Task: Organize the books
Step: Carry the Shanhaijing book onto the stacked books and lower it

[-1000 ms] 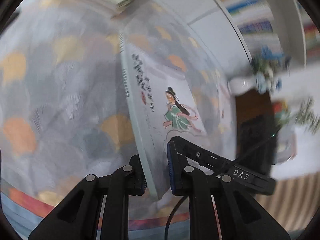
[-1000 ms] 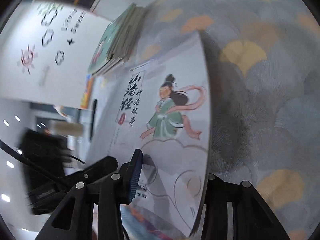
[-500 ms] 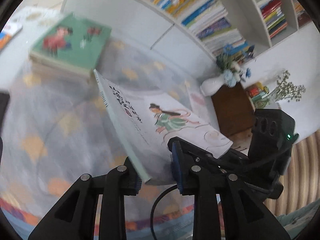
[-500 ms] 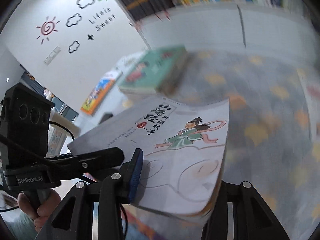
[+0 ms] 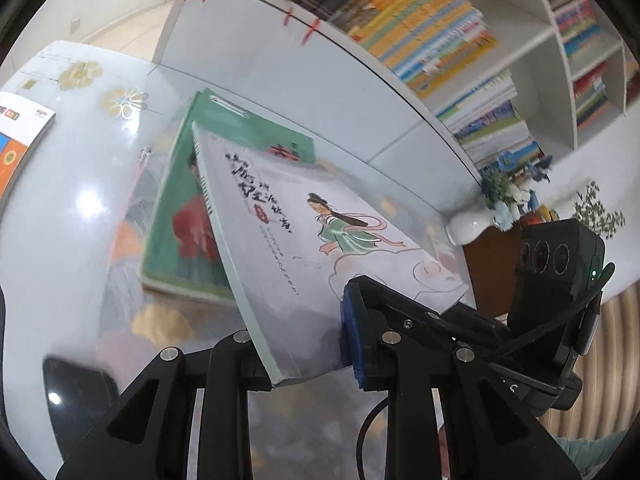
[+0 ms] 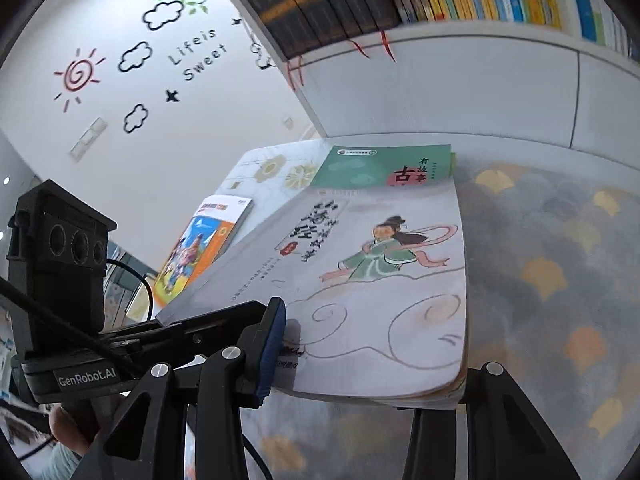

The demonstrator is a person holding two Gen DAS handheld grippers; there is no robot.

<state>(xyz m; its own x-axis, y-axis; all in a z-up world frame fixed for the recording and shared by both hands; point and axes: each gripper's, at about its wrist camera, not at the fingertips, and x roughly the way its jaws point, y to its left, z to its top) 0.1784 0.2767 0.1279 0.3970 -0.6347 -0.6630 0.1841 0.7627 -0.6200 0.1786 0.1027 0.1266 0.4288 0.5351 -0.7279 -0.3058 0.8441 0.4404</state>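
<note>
Books are what we are sorting, and between us we carry one: a white picture book with a green-robed figure on its cover, tilted in the air over the stack of green-covered books. Our left gripper is clenched on the book's near corner at the spine side, and our right gripper is clenched across the near edge of the same book. Relative to the stack, an orange book lies further left on the glossy white table, the patterned cloth spreads to the right, and a white bookshelf stands behind it.
</note>
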